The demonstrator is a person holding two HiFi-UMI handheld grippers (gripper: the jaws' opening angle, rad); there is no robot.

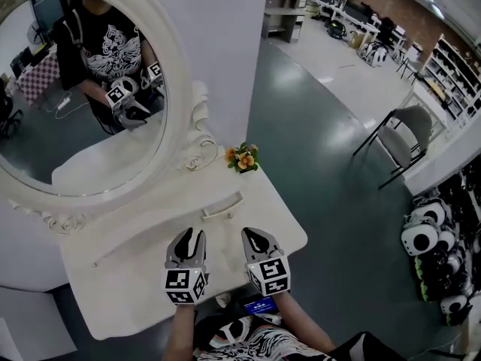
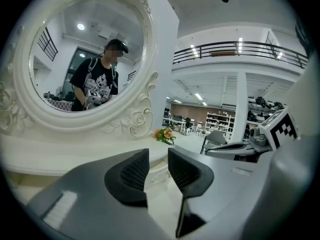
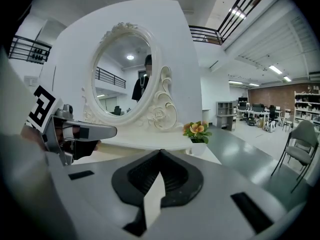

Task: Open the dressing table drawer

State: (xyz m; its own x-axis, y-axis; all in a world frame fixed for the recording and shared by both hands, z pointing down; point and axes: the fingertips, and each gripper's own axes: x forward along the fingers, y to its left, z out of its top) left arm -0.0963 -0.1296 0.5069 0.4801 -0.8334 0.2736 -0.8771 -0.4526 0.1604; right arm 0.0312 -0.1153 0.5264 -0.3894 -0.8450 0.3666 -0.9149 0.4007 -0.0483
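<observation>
The drawer, set below the mirror on the dressing table, looks shut and untouched. The left gripper, jaws apart and empty, and the right gripper, jaws together on nothing, hover nearby. The whole pull remains.

Big open lab/office hall: desks, shelving, mezzanine railing.

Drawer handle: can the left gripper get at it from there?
Probably yes. The left gripper hovers just short of the handle with jaws apart, and nothing stands between them.
</observation>
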